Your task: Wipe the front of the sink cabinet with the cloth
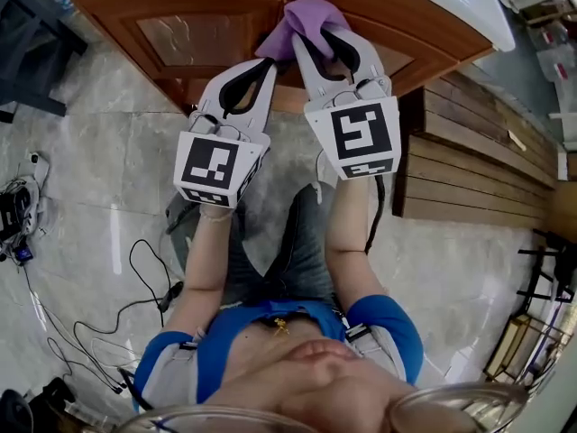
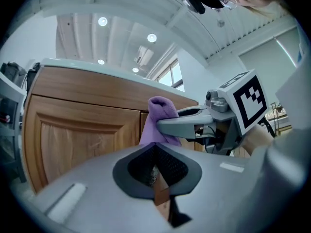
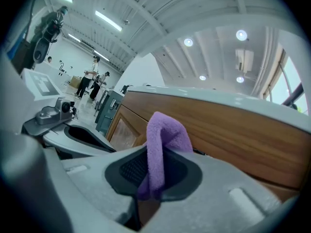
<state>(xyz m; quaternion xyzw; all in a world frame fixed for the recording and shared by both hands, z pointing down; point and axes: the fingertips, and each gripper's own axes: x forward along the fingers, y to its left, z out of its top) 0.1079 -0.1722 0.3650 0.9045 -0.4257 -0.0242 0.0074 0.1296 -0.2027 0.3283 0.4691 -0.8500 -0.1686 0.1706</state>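
Wiping well likely means firm, overlapping strokes across the sink cabinet [image 1: 180, 12] front at 12 o'clock, with the right gripper [image 1: 329, 45], jaws clamped on the purple cloth [image 1: 306, 14], pressing the fold flat to the wood. Counted: one cabinet; two grippers, the left gripper [image 1: 261, 66] at the right's 8 o'clock with jaws together on nothing; one cloth.

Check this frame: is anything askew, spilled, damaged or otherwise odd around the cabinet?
Nothing stands out. The right gripper clamps the purple cloth up by the wooden cabinet front, which shows no damage or spills. The left gripper is shut and empty beside it. Only loose cables trail across the floor at left.
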